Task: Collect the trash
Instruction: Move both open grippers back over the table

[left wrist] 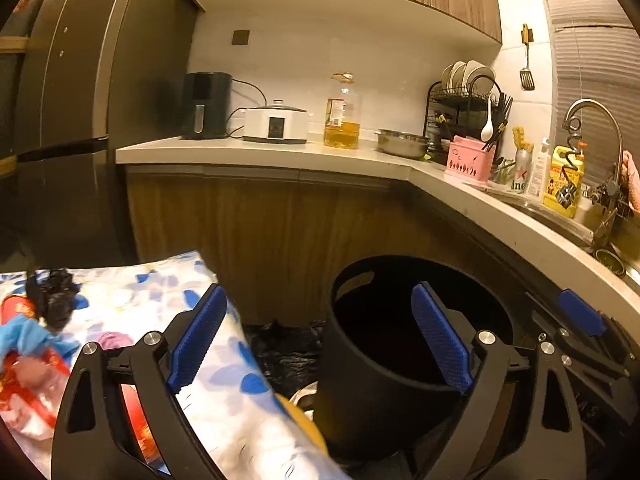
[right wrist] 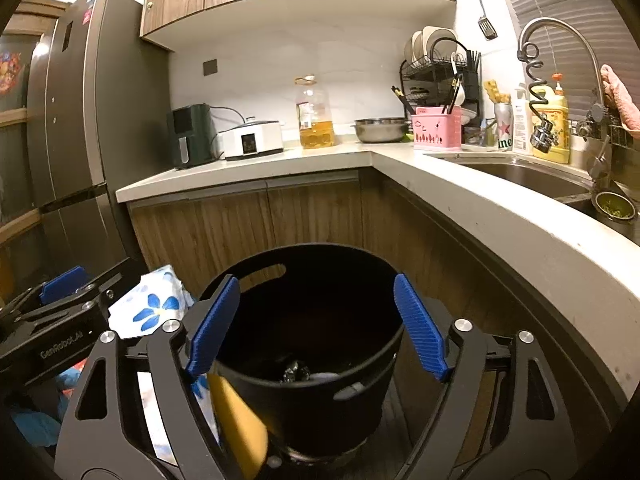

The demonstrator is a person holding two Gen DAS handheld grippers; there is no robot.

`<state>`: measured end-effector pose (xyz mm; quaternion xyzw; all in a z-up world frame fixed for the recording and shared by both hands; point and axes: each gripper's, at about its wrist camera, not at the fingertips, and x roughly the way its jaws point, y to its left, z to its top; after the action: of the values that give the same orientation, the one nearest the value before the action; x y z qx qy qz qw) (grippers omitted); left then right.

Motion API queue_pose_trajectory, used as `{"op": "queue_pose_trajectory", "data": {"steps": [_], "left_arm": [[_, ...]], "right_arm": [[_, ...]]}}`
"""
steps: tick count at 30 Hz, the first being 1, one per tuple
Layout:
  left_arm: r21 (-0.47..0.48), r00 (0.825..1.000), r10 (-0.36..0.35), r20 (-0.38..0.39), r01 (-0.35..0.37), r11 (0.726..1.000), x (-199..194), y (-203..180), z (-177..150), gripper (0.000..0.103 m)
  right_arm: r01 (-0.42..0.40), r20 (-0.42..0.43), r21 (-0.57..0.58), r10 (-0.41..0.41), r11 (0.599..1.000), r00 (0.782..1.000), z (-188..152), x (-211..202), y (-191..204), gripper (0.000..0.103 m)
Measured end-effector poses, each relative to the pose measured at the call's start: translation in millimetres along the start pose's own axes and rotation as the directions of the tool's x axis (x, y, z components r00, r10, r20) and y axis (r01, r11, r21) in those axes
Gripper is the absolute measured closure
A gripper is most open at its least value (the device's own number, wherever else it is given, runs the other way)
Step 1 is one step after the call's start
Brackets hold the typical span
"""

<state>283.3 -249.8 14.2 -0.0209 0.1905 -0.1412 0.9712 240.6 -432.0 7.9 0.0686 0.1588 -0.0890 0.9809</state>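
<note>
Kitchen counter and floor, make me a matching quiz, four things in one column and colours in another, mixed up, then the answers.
Things:
1. trash bin
2. cutlery holder
3. cooking oil bottle
4. rice cooker

Colours:
A. white
B. black
C. pink
D. clear with yellow liquid

Pairs: 1-B, 2-C, 3-D, 4-A

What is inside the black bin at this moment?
In the right wrist view, the black bin holds something shiny and crumpled and a pale piece at the bottom. The rest of its interior is too dark to read, and its near wall covers the floor's front.
</note>
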Motion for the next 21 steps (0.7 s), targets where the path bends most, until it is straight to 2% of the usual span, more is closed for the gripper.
{"op": "queue_pose_trajectory", "data": {"steps": [2, 7, 21], "left_arm": [[0.005, 1.000, 0.018, 0.002, -0.018, 1.000, -8.4, 2.8, -2.6, 0.008], [0.005, 0.999, 0.044, 0.007, -0.044, 0.999, -34.5, 12.8, -9.6, 0.006], [-0.019, 0.994, 0.110, -0.003, -0.110, 0.994, -89.4, 41.7, -30.4, 0.006]], "right_arm": [[0.005, -0.002, -0.008, -0.005, 1.000, 1.000, -2.7, -7.0, 3.6, 0.022], [0.035, 0.000, -0.036, -0.035, 0.999, 0.999, -7.8, -27.6, 14.1, 0.018], [0.028, -0.030, -0.058, -0.030, 0.998, 0.999, -23.5, -76.6, 48.3, 0.017]]}}
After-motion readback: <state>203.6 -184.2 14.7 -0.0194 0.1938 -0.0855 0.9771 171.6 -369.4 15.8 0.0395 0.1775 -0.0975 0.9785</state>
